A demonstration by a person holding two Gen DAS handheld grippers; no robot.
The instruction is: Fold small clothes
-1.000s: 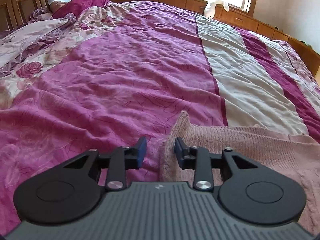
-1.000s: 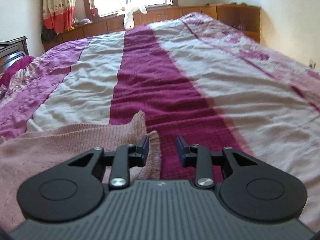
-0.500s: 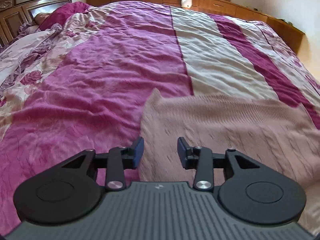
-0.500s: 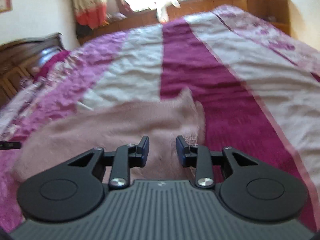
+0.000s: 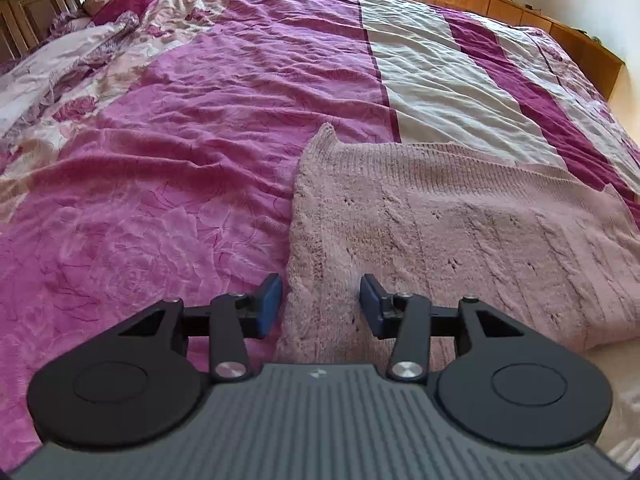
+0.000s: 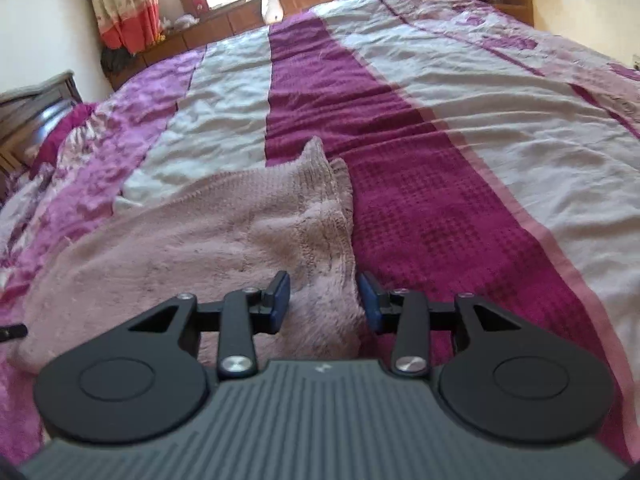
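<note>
Dusty-pink knitted garment [image 5: 460, 216] flat on magenta-and-cream striped bed quilt [image 5: 180, 120]. Left claw [image 5: 320, 304] wide, straddling garment's left edge; right claw [image 6: 324, 302] wide at right edge. Step: pre-grasp. Next: pinch both edges, fold.

Sweater [image 5: 460, 216] farther from both claws

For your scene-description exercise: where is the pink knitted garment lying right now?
The pink knitted garment lies on the striped bedspread, filling the right half of the left wrist view and the left half of the right wrist view.
</note>
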